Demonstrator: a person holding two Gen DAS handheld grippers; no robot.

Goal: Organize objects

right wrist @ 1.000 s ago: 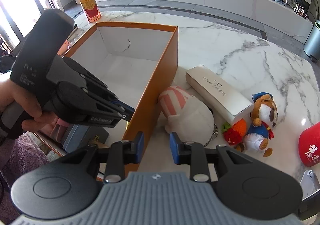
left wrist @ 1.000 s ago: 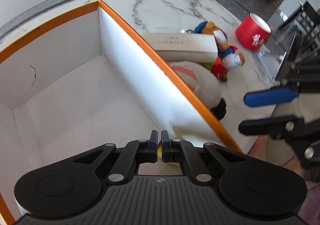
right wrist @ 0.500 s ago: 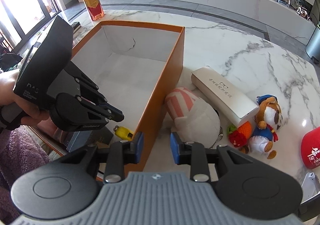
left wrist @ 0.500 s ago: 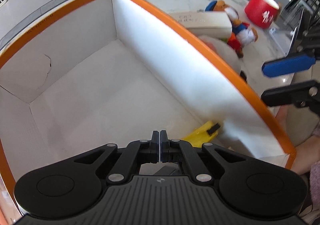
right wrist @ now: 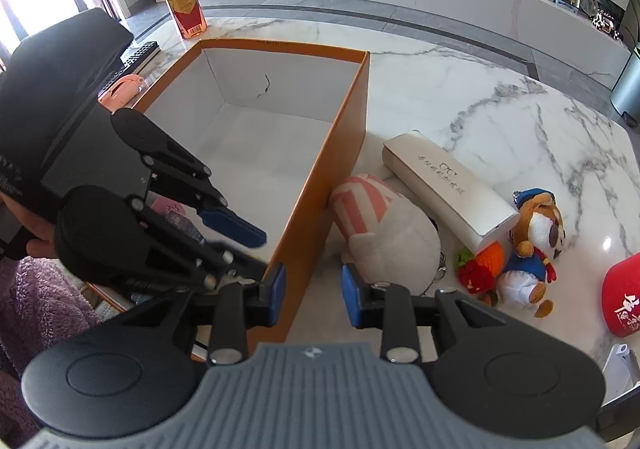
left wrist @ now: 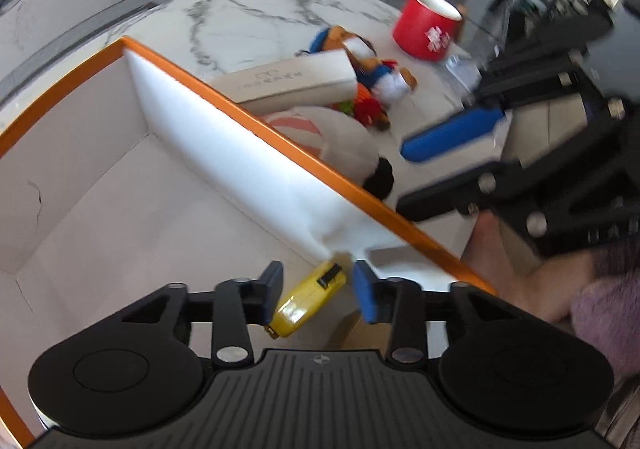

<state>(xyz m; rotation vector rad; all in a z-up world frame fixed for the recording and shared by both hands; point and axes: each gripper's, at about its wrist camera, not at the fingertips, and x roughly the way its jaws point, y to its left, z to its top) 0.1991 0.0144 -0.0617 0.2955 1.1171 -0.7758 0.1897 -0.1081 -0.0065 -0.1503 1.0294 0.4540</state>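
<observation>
Tape measure (left wrist: pixel 308 299) in box (left wrist: pixel 224 97) (near corner).

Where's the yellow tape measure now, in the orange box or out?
In. The yellow tape measure lies on the floor of the orange box, near its corner, below the opening left tongs.

The desk (right wrist: pixel 460 97) is polished white marble with grey veins, glossy enough to catch glare. The orange box (right wrist: pixel 320 193) is matt cardboard, its white inner lining cracked on one wall. The yellow tape measure (left wrist: pixel 308 299) looks like shiny hard plastic. At the box's 3 o'clock, the white plush toy (right wrist: pixel 392 237) is soft, fuzzy cloth, and the glasses case (right wrist: pixel 444 189) has a smooth satin finish.
</observation>
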